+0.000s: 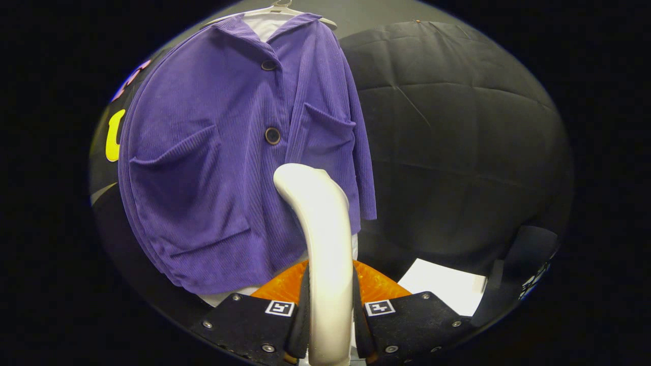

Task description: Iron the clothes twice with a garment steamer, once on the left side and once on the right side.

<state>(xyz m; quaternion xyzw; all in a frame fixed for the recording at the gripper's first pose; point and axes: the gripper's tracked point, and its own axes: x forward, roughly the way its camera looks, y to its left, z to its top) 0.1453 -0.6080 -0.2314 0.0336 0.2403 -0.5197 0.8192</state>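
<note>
Steamer handle (pixel 325 254) clamped between both jaws of the gripper (pixel 329 325), head curving up against the lower front of the purple shirt (pixel 229 152), below its second button (pixel 272 135). Shirt hangs on a hanger (pixel 285 7). Open room right of shirt's hem edge, black wall behind. White sheet (pixel 447 290) lower right.

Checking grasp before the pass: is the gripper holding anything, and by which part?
Yes. The gripper is shut on the steamer, both fingers pressing its white handle low down; its head points up toward the purple shirt.
</note>
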